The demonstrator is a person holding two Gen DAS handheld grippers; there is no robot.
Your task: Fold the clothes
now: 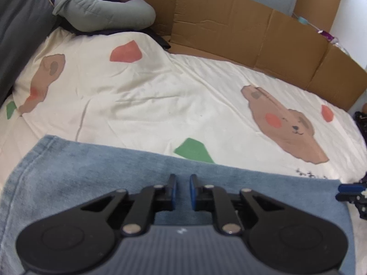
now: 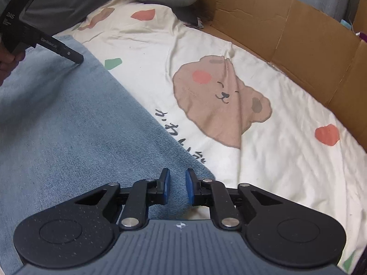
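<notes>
We held the left hand-held gripper (image 1: pixel 182 181) low over the blue denim garment (image 1: pixel 91 171), which lay spread on the bed sheet (image 1: pixel 160 96), a cream one printed with brown bears and red and green patches. Its blue-padded fingers (image 1: pixel 173 189) stood only a narrow gap apart, and in the left wrist view we saw plain denim through that gap, with no fold pinched between the pads; whether the tips touched the cloth we could not tell.

The right hand-held gripper (image 2: pixel 177 181) hung over the garment's near corner (image 2: pixel 201 171), where the denim edge met the sheet. Its jaws too stood a little apart, and nothing was caught between the pads (image 2: pixel 166 186); the cloth lay beneath them.

In the right wrist view the left tool came in from the upper left, its black finger (image 2: pixel 71 56) pointing down at the far edge of the denim, with part of a hand (image 2: pixel 8 65) behind it.

Cardboard panels (image 1: pixel 263 41) stood along the far side of the bed, and a grey pillow (image 1: pixel 103 11) lay at its head.
</notes>
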